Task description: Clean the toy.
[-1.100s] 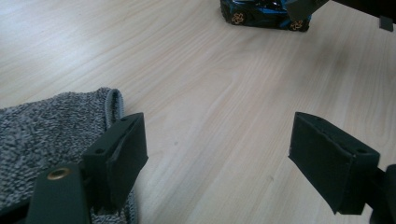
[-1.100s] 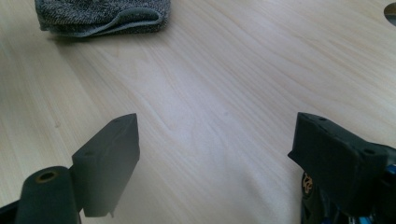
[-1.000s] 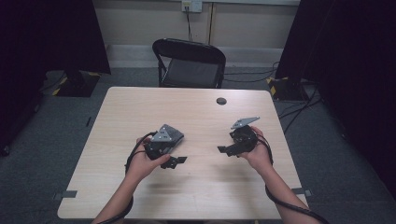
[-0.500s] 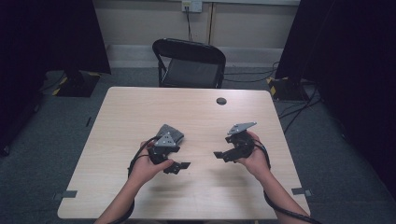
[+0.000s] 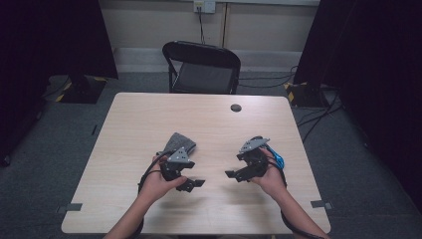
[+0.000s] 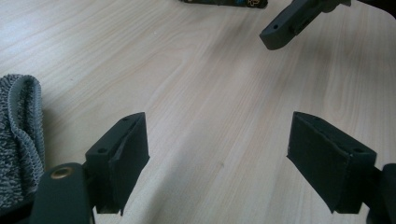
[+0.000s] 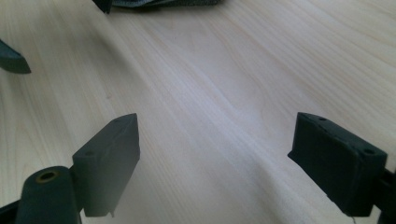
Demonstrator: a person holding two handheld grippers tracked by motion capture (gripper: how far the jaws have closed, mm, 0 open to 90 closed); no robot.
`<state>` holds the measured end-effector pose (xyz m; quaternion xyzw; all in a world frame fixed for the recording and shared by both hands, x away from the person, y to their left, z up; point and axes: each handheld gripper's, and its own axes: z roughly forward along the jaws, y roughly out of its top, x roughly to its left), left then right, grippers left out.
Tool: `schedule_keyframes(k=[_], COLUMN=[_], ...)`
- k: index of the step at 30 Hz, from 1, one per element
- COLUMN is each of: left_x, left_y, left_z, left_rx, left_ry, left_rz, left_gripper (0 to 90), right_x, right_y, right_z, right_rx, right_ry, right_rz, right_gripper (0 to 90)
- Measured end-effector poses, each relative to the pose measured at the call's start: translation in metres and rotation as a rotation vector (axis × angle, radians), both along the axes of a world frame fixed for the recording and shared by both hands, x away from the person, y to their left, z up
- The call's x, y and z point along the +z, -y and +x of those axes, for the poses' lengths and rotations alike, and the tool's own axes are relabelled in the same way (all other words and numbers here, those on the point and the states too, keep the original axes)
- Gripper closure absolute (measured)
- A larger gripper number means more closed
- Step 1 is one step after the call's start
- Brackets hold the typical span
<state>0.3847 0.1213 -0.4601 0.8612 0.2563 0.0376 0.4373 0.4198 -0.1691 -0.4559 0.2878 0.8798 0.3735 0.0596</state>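
Since a second ago you have drawn both hands back toward your edge of the table (image 5: 149,119), and the grey knitted cloth (image 5: 178,143), which then sat under your left gripper (image 5: 195,184), now lies uncovered beyond it.

From the high view, your left gripper sits low and left of the table's centre, jaws pointing to 3 o'clock, with the cloth at its 11 o'clock, just beside the grey plate. Your right gripper (image 5: 231,175) faces it, jaws toward 9 o'clock, the two well apart. A small black disc (image 5: 236,107) lies at 12 o'clock near the far edge, and a black folding chair (image 5: 201,67) stands beyond the table.

In the left gripper view, the jaws stand wide apart with bare wood between them; the cloth (image 6: 18,135) lies at 9 o'clock, just beside the left jaw.

In the right gripper view, the jaws gape too, gripping nothing, over bare table (image 7: 224,70); the cloth's edge (image 7: 163,3) shows at 12 o'clock.
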Motion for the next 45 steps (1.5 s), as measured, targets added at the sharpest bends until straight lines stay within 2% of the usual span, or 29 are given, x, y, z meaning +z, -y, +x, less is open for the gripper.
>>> schedule_keyframes(k=[7, 10, 12, 23, 37, 45], left_x=[-0.003, -0.004, -0.006, -0.009, -0.013, -0.017], left_y=[-0.001, -0.001, -0.001, 0.002, 0.003, 0.001], left_z=[-0.001, -0.001, -0.002, -0.007, -0.016, -0.025], left_rx=[-0.001, 0.000, -0.003, -0.031, -0.064, -0.079], left_ry=[-0.001, -0.003, -0.006, -0.009, 0.000, -0.003], left_rz=[-0.001, -0.007, -0.010, -0.005, 0.035, 0.043], left_gripper=[20.4, 20.4, 20.5, 20.3, 20.4, 20.4], right_x=[-0.008, -0.010, -0.012, -0.017, -0.021, -0.024], right_y=[0.001, 0.000, -0.001, 0.001, 0.011, 0.019], right_z=[-0.008, -0.011, -0.014, -0.024, -0.036, -0.041], right_rx=[0.013, 0.021, 0.024, 0.049, 0.057, 0.052], right_ry=[-0.015, -0.015, 0.000, -0.009, -0.014, -0.014], right_rz=[0.007, -0.002, -0.026, -0.015, -0.017, -0.020], right_gripper=[15.0, 15.0, 15.0, 14.9, 14.9, 14.8])
